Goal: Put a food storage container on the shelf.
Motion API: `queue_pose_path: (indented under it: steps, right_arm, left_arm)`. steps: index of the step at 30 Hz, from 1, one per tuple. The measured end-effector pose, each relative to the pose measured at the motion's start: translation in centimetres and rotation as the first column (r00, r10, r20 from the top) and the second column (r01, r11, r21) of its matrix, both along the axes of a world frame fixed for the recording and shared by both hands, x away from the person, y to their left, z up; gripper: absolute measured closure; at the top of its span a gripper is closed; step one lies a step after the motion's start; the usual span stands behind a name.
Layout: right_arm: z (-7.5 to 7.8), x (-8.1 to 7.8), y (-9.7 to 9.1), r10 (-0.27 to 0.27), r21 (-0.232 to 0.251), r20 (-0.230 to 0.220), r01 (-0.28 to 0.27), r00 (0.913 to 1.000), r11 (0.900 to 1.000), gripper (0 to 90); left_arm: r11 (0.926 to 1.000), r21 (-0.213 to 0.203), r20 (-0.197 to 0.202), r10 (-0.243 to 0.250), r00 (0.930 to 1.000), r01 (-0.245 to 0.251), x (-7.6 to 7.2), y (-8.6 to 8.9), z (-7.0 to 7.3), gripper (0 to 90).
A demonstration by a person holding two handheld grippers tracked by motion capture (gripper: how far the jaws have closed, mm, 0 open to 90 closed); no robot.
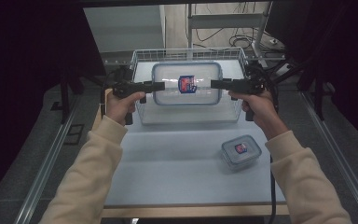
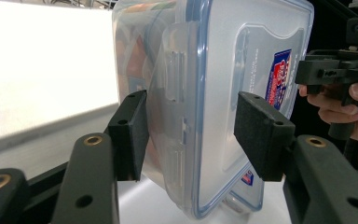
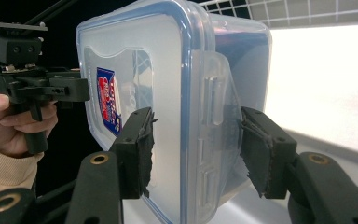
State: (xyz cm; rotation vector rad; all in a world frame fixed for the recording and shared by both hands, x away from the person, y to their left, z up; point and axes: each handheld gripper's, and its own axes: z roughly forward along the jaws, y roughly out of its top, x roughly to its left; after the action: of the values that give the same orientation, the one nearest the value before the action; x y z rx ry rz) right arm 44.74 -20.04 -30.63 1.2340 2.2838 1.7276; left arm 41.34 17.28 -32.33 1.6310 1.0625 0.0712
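A large clear food container [image 1: 186, 84] with a blue-rimmed lid and a red-and-blue label hangs over the wire basket [image 1: 142, 53], held level by its two short ends. My left gripper [image 1: 161, 86] is shut on its left end and my right gripper [image 1: 214, 84] on its right end. In the left gripper view the pads [image 2: 130, 135] press the base and lid of the container [image 2: 223, 70] beside its latch. The right gripper view shows the same hold on the container [image 3: 135, 60], with the pads [image 3: 137, 149] on both faces.
A small lidded container [image 1: 241, 151] of the same kind sits on the white table [image 1: 177, 168] at the front right. The basket stands at the table's far edge. Metal rails run along both sides of the table.
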Motion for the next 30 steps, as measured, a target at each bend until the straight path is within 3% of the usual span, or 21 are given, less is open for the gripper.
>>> queue_pose_path:
  steps: [8, 19, 30]
  right_arm:
    - [0.6, 2.1, -0.3, -0.005, -0.003, -0.008, 0.005, 1.0, 1.0, 46.9]
    - [0.9, 6.3, -0.1, -0.003, 0.0, -0.037, 0.003, 0.9993, 1.0, 46.8]
    - [0.9, 7.5, -0.3, -0.01, 0.005, -0.069, 0.01, 0.9976, 0.9999, 46.6]
  left_arm:
    - [1.0, 0.003, -0.008, -0.008, 0.9999, 0.008, 2.7, -0.2, 0.6, 46.5]
    - [0.9999, 0.012, -0.036, -0.007, 0.9993, 0.007, 6.4, 0.0, 0.8, 46.5]
    - [1.0, -0.005, -0.053, -0.002, 0.9986, 0.002, 7.4, -0.2, 0.8, 46.5]
